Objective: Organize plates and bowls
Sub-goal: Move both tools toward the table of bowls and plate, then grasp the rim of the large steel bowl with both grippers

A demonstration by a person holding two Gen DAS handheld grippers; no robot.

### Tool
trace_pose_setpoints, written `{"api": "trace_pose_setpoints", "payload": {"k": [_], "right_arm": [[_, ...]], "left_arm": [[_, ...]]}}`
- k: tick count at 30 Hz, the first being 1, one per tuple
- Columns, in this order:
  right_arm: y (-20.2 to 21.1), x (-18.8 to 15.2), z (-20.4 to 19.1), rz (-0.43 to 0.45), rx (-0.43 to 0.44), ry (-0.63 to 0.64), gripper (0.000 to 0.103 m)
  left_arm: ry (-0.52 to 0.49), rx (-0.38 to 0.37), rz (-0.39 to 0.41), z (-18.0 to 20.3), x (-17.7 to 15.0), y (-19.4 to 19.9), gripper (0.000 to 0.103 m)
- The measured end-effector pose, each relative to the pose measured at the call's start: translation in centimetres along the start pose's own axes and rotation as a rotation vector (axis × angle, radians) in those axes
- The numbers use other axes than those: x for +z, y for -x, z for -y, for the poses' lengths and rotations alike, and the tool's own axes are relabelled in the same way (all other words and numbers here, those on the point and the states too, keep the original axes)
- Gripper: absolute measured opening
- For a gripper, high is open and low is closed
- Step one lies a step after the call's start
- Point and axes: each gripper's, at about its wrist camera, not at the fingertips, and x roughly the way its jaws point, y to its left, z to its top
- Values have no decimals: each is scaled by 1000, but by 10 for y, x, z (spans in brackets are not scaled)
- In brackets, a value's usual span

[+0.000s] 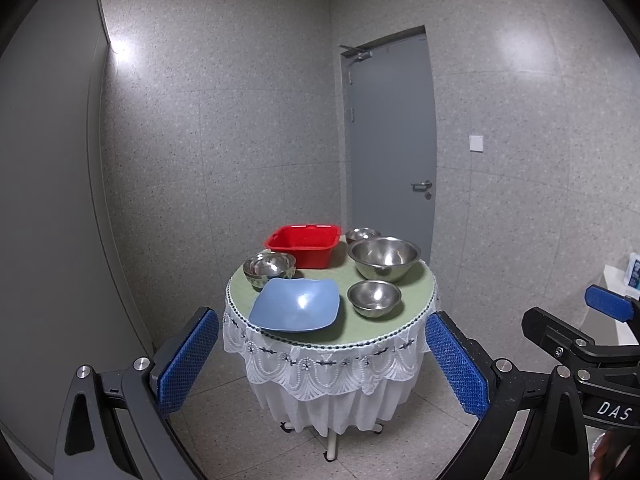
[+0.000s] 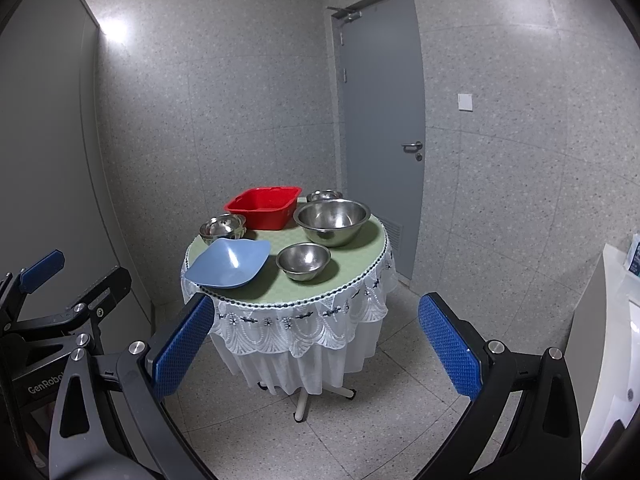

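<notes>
At frame centre of both wrist views, the round table [image 1: 384, 316] is seen carrying all the dishes: blue plate [image 1: 296, 309] front-left, nested steel bowls [image 1: 269, 267] behind it, red tub [image 1: 304, 245] at back, large steel bowl [image 1: 384, 258] right, small steel bowl [image 1: 374, 297] in front of it, one more small bowl [image 1: 361, 235] at far back. Left gripper [image 1: 322, 360] and right gripper [image 2: 316, 340] are both held spread wide, nothing pinched, well short of the table. Nothing looks sorted yet; an approach is judged needed first, then a rim grasp, probably on a loose bowl for stacking.
</notes>
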Motion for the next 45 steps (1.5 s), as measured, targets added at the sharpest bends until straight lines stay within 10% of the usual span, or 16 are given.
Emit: {"api": "trace_pose_setpoints", "payload": {"k": [23,45], "right_arm": [[-56,33,-4,-40,-23,-22,103],[-229,94,41,-155,-79,-185,103]], "left_arm": [[-16,-34,-49,-13,48,-81,102],[-86,-164,-271,-22,144,-351,102]]}}
